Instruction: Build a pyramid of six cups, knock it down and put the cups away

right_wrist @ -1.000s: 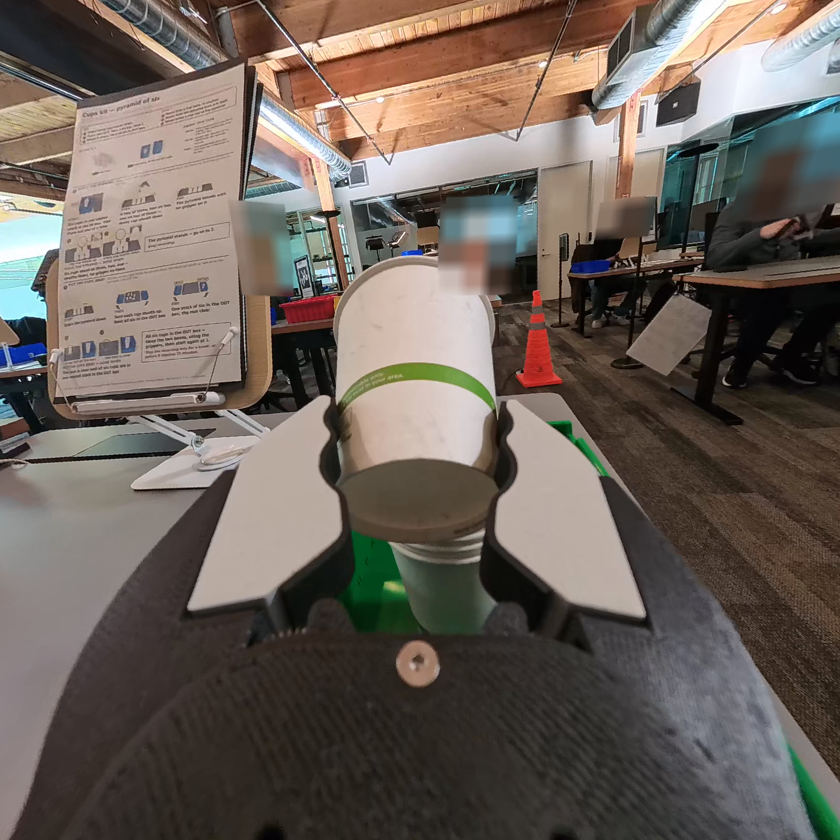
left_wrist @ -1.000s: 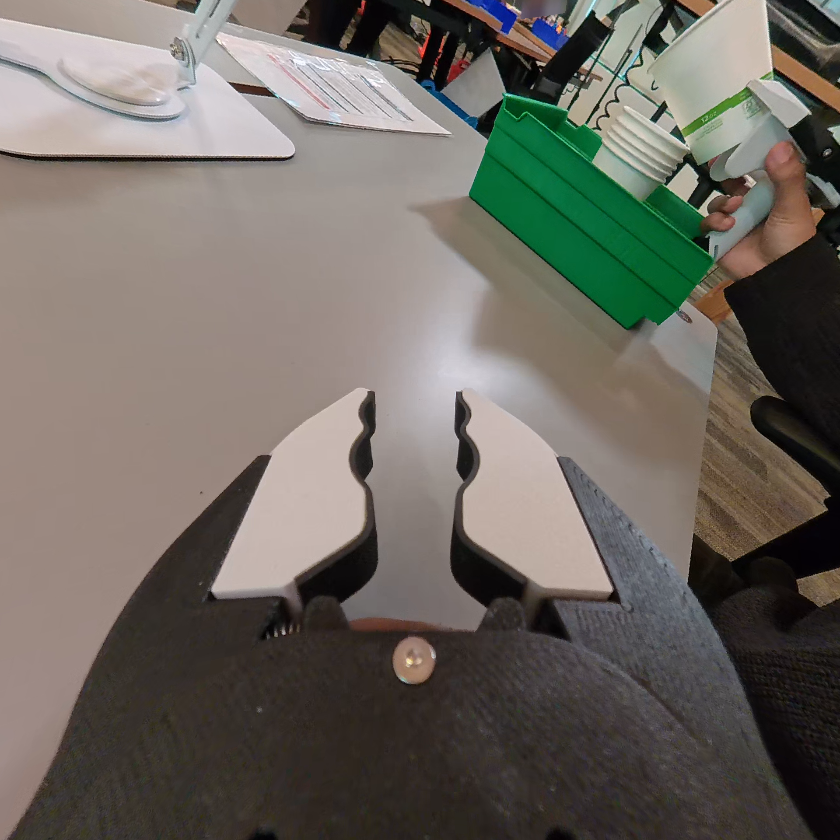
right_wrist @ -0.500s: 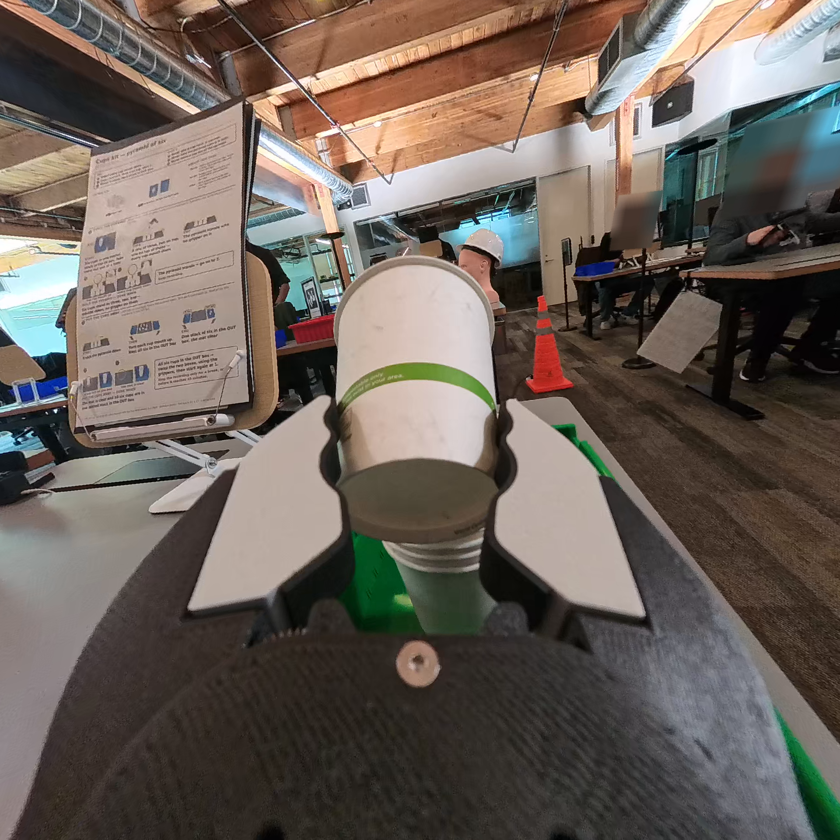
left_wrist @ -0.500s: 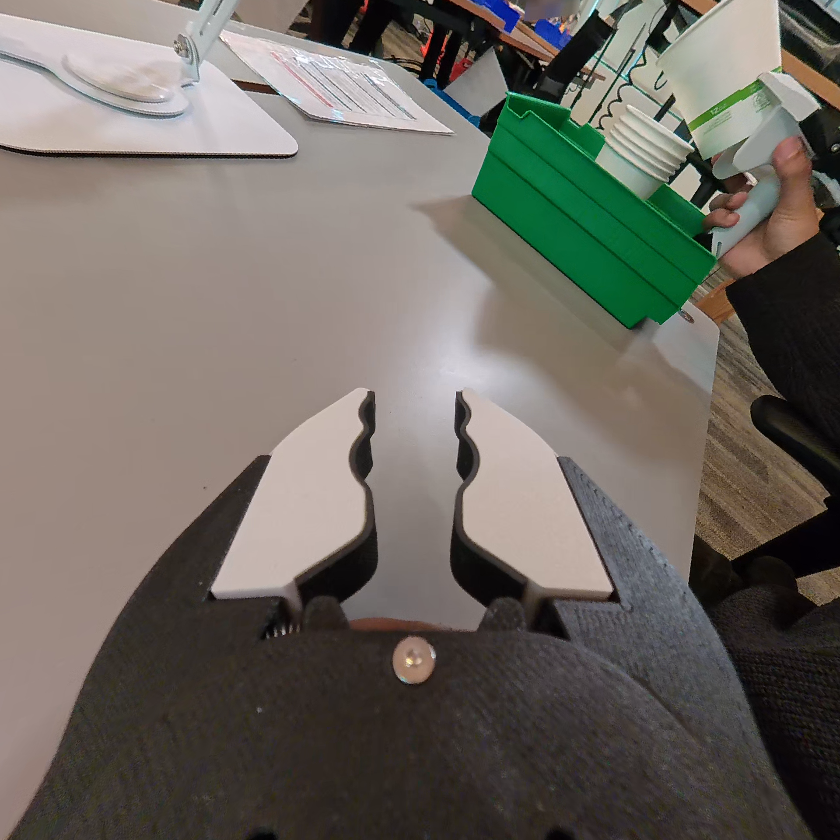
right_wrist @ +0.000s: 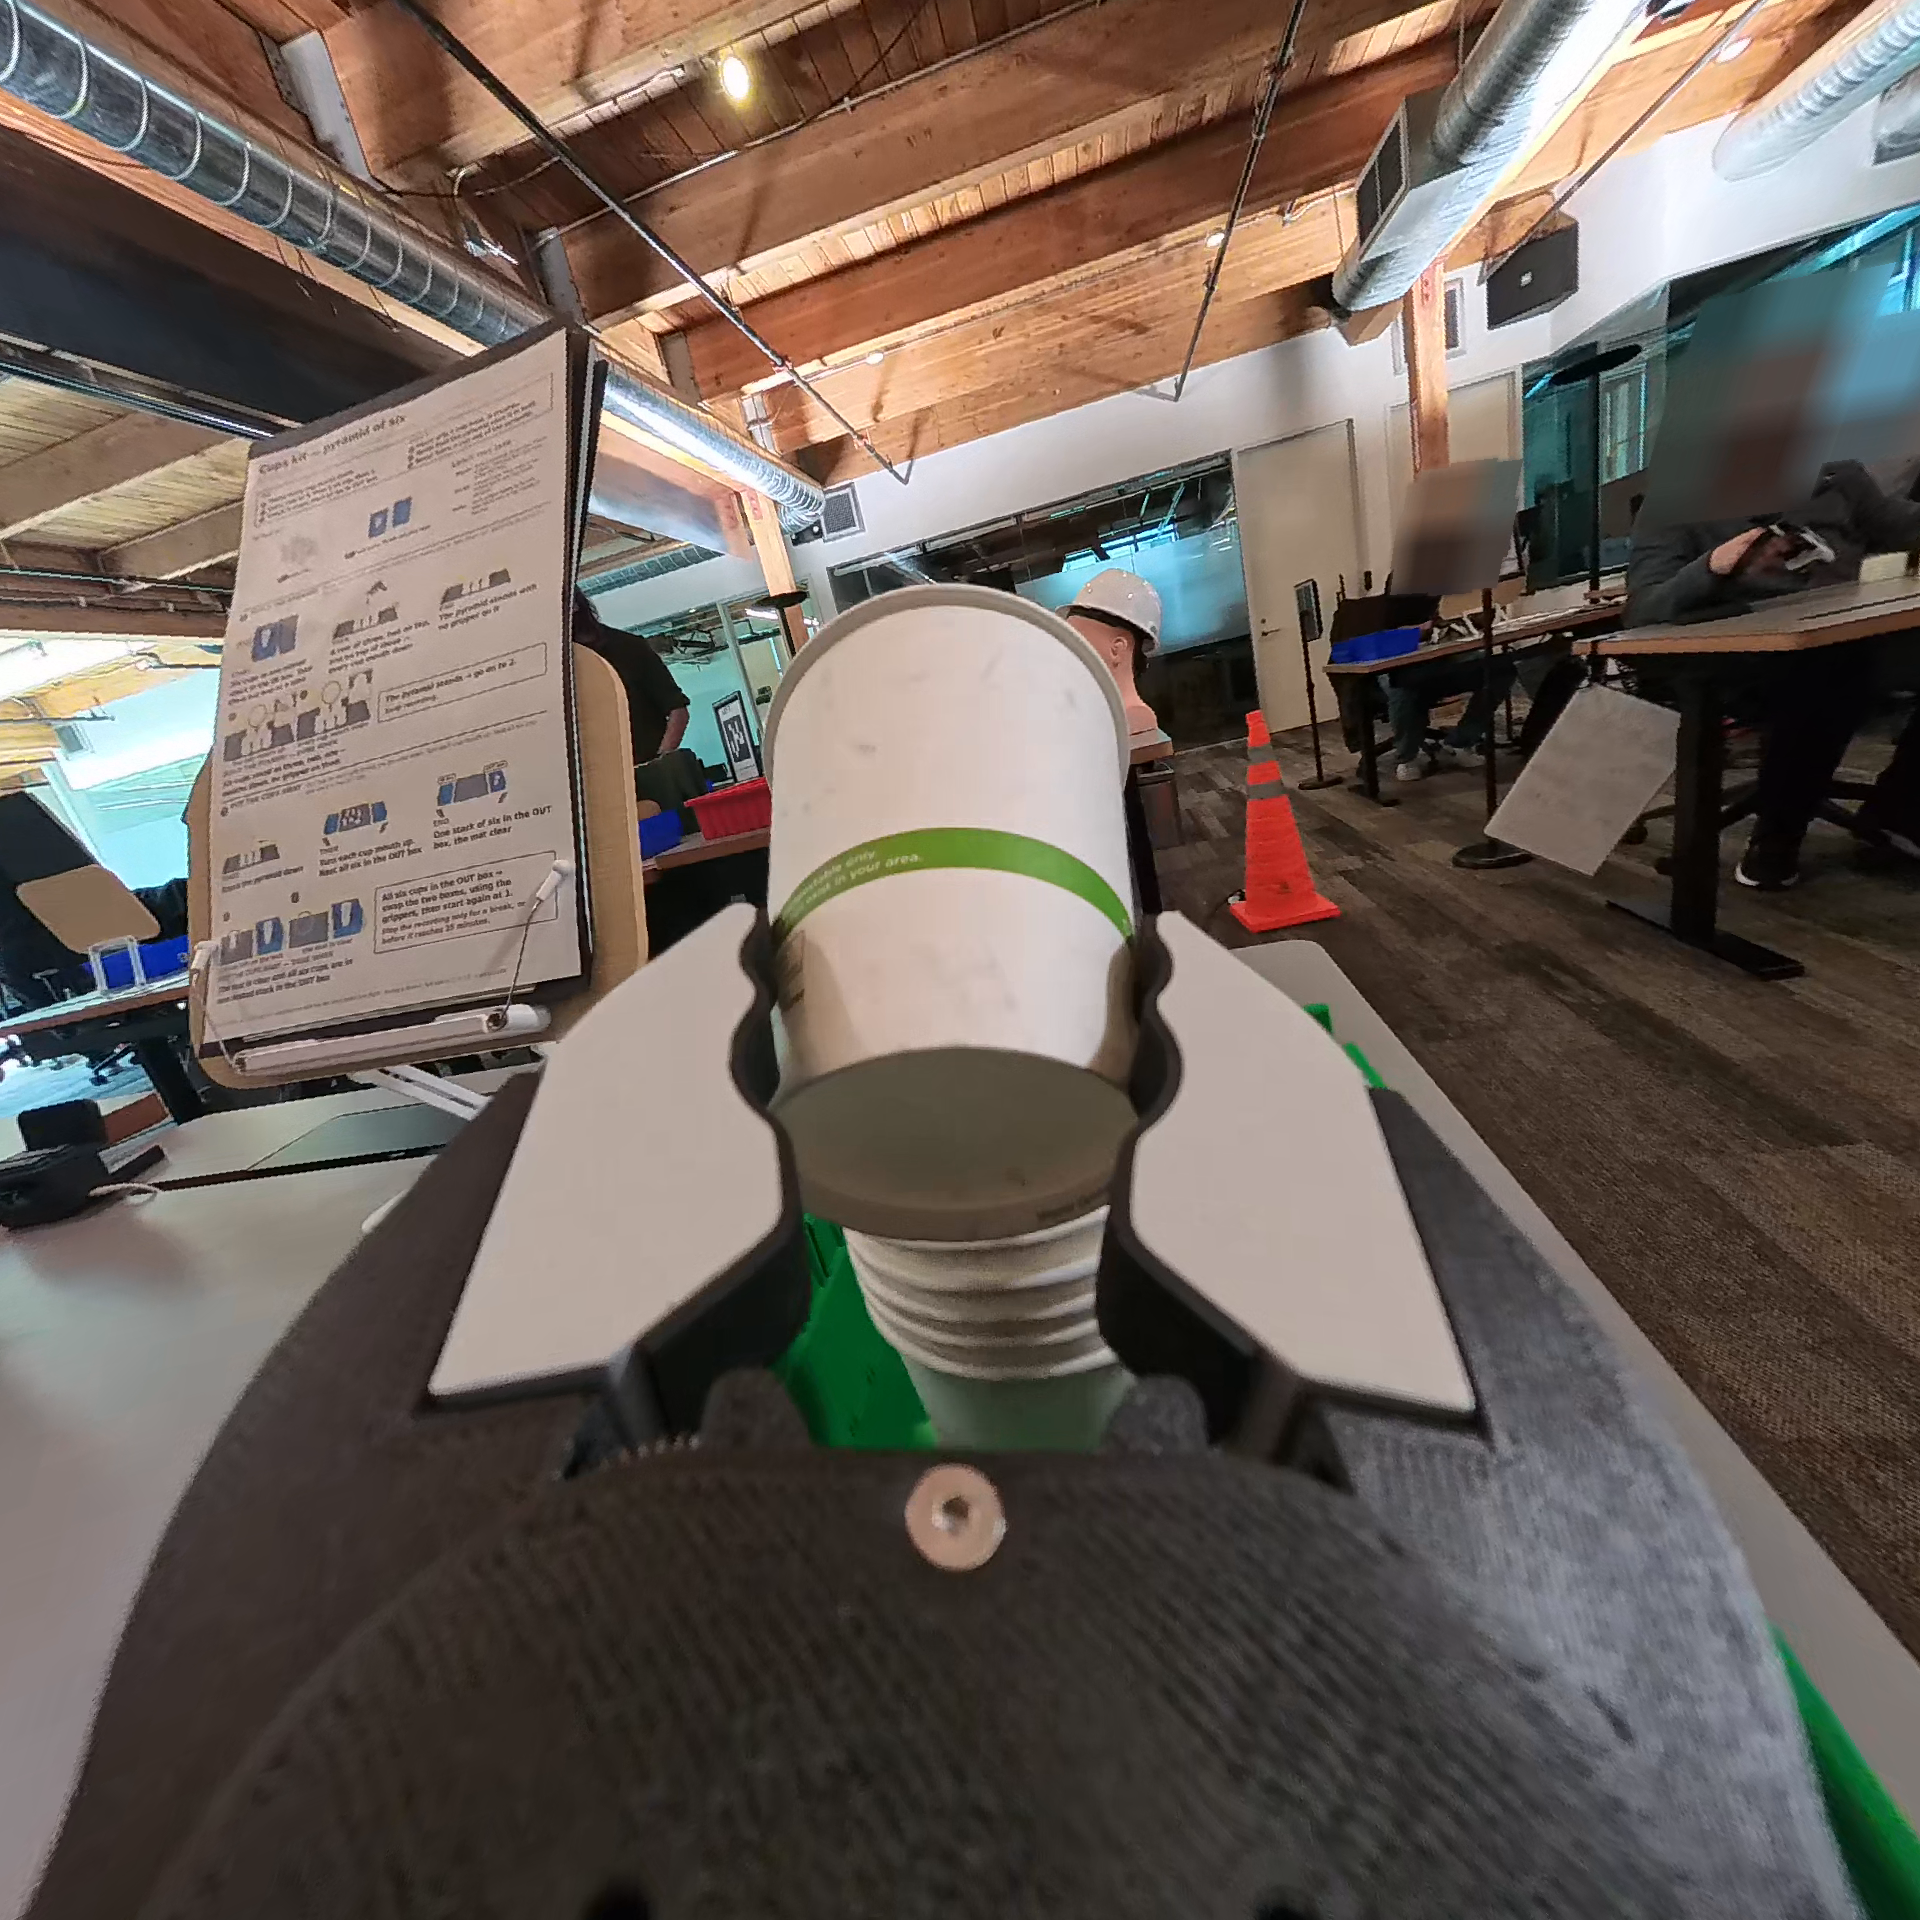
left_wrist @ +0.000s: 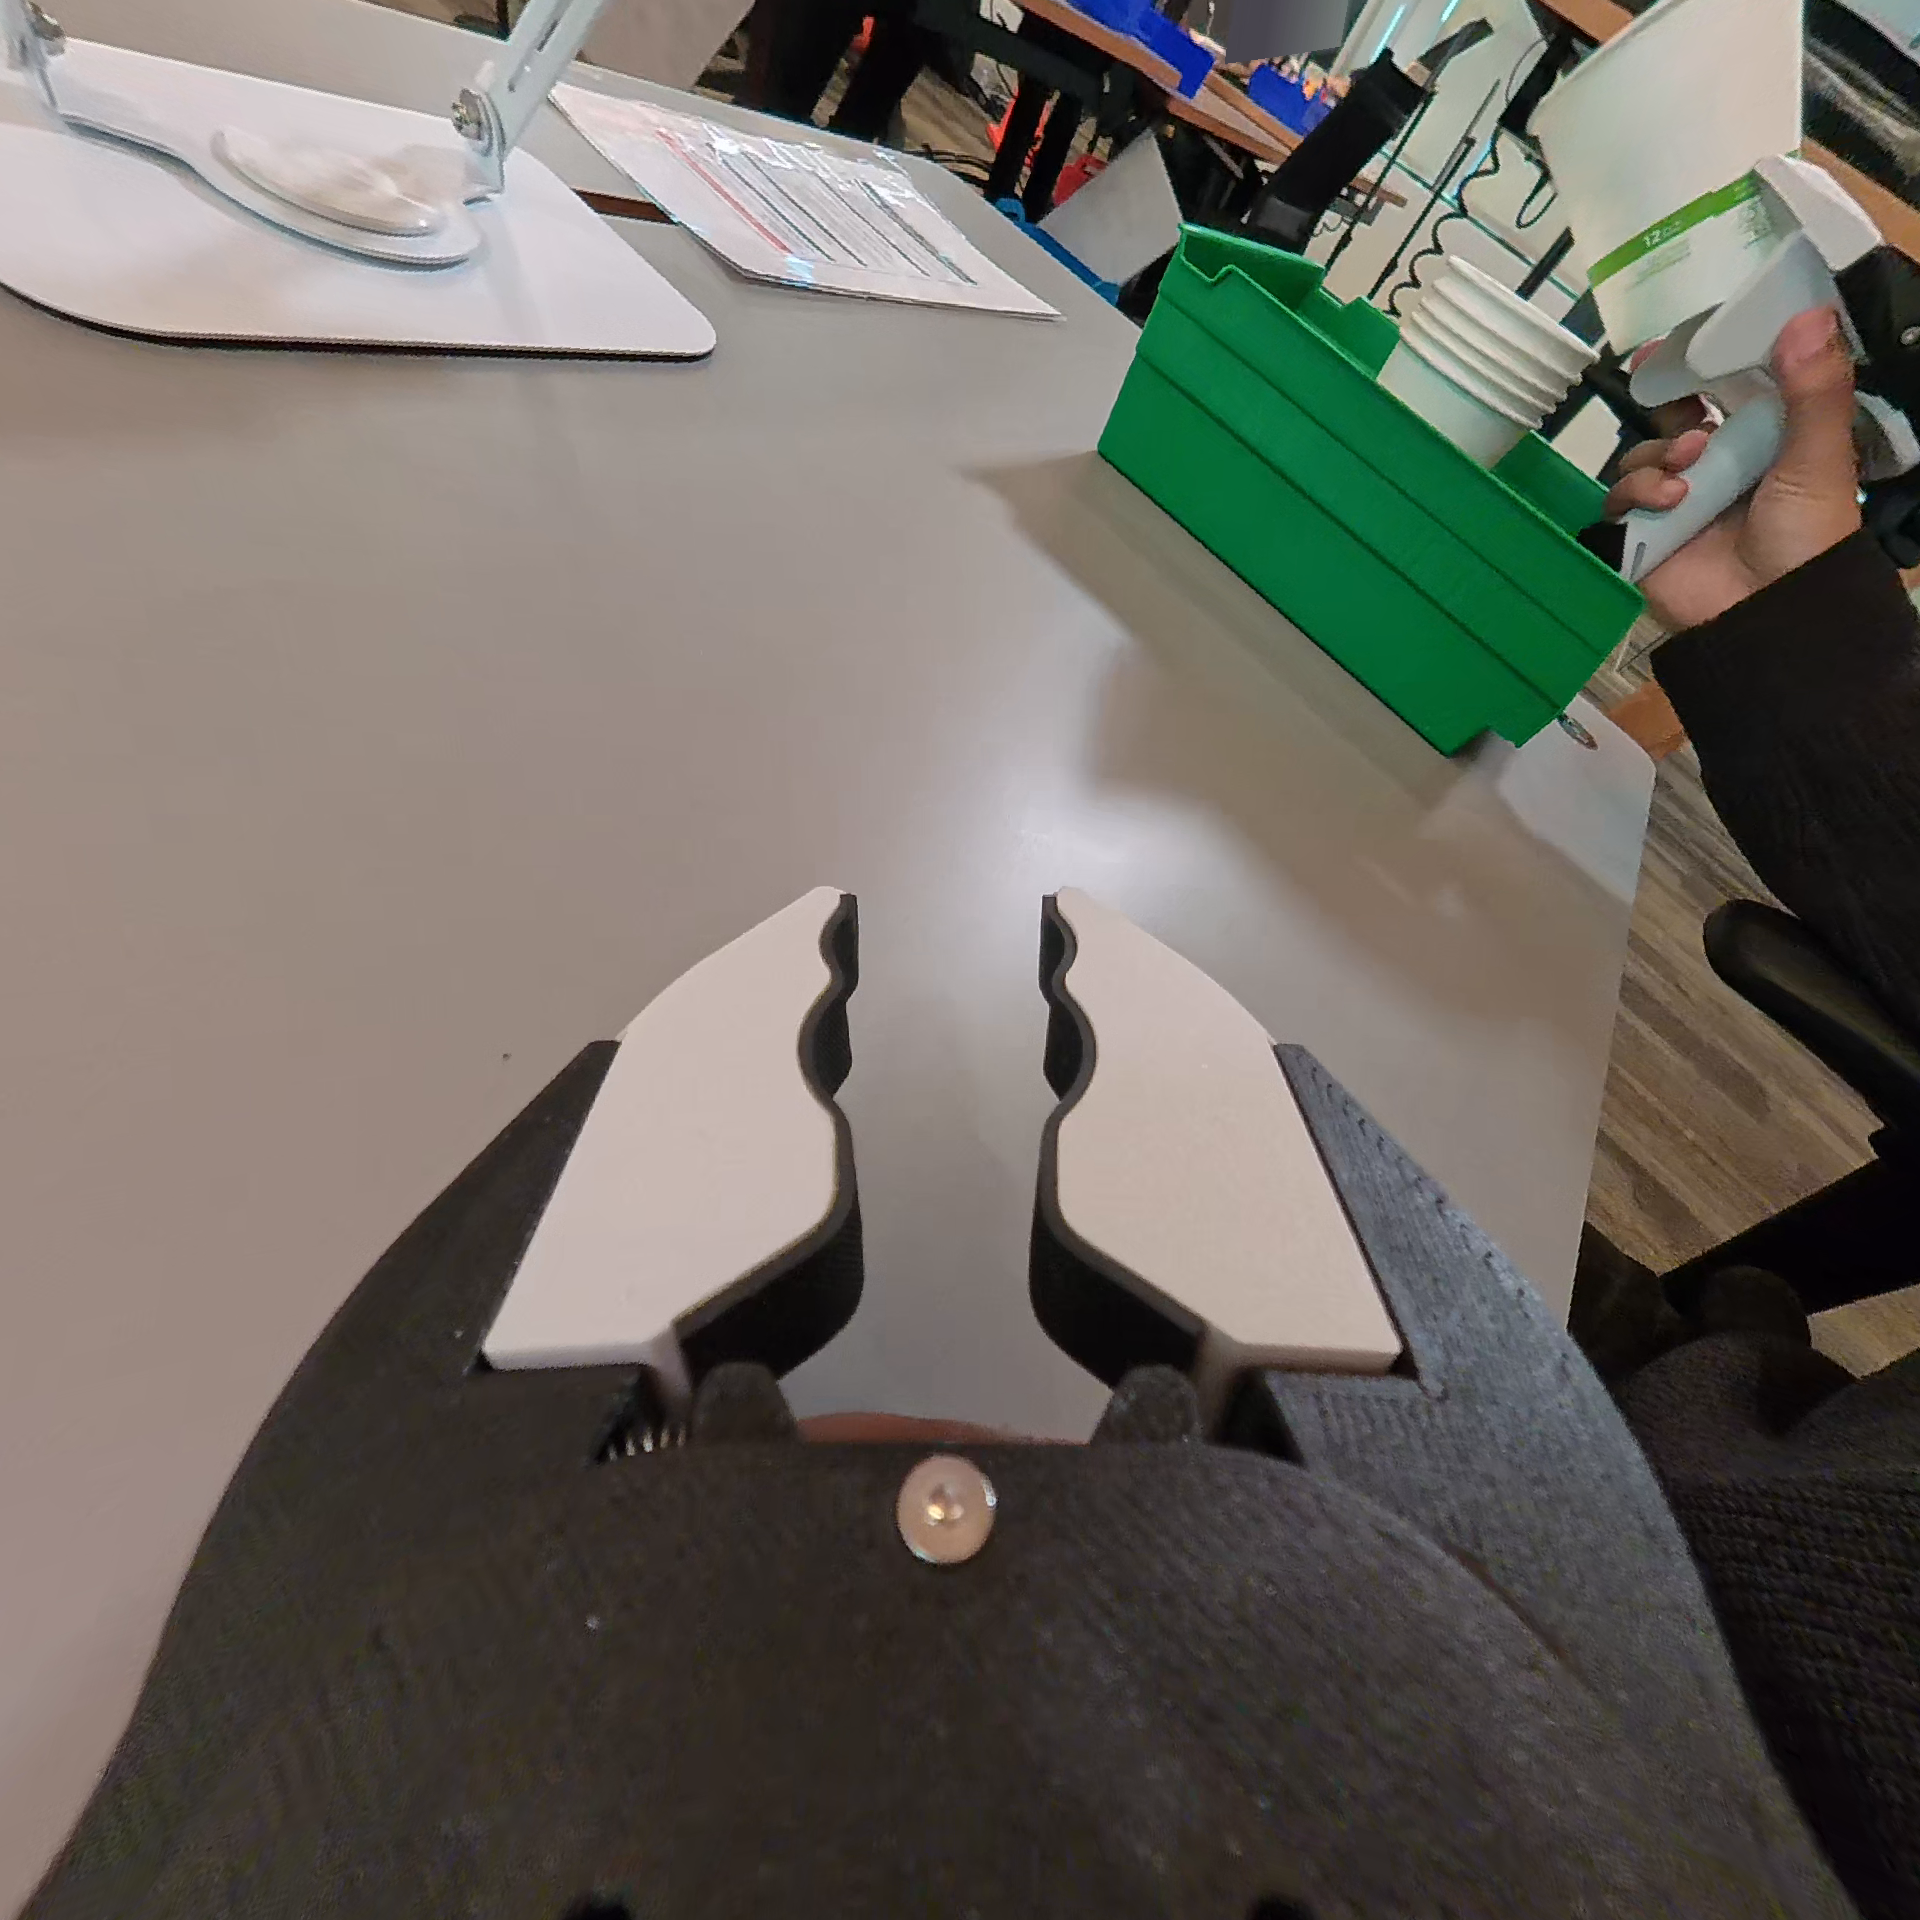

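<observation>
The paper cup [right_wrist: 951, 862] is held clamped near its base in the right claw [right_wrist: 951, 1049], level and uncrushed above the nested stack [right_wrist: 982, 1309] in the green bin [left_wrist: 1340, 488], while the left claw [left_wrist: 948, 935] is kept part-open and empty over the counter [left_wrist: 520, 623].

1. The right gripper [right_wrist: 951, 1023] clamps a white paper cup [right_wrist: 948, 842] with a green band, near its base.
2. Just below the cup, a stack of nested cups [right_wrist: 982, 1314] stands in a green bin [right_wrist: 831, 1382].
3. A printed sheet on a stand [right_wrist: 400, 707] rises to the left on the grey table [right_wrist: 125, 1351].
</observation>
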`<move>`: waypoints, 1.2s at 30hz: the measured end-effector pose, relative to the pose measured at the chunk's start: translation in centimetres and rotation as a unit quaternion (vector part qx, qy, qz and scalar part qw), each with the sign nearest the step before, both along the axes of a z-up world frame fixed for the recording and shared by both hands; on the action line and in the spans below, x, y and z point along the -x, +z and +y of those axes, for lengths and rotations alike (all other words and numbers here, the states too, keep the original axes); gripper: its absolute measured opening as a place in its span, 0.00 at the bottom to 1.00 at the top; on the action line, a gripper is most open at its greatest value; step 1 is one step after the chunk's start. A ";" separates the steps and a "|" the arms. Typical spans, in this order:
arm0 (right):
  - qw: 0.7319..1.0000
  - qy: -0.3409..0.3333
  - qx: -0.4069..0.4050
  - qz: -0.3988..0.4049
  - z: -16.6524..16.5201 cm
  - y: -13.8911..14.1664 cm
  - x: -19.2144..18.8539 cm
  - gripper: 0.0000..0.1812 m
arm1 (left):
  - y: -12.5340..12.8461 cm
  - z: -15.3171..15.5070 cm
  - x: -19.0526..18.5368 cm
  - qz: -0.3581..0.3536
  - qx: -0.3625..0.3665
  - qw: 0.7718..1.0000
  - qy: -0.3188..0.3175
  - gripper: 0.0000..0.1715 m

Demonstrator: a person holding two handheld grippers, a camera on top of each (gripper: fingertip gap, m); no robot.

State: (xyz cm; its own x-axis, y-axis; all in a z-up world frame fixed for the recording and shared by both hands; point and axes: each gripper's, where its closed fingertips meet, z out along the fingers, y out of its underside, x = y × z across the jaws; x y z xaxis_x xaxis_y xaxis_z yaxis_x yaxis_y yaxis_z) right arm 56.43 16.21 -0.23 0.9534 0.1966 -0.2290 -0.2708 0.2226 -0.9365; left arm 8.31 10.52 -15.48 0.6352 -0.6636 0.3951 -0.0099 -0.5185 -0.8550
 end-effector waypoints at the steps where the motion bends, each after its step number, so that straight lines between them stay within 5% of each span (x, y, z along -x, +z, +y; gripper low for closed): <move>1: 1.000 -0.001 0.000 -0.003 0.1 0.0 0.0 0.37 | 0.0 0.0 0.1 0.000 0.000 1.000 0.002 0.20; 36: 0.999 0.013 -0.037 0.017 0.2 1.5 -0.3 0.37 | 0.0 -0.5 1.2 0.001 0.001 1.000 0.016 0.20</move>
State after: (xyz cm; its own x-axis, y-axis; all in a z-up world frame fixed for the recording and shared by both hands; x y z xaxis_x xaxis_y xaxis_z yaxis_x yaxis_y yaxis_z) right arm 56.69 16.45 1.25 0.9394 0.2390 -0.2456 -0.3094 0.2834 -0.9077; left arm 7.12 10.02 -15.51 0.6568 -0.6424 0.3949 0.0053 -0.5197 -0.8543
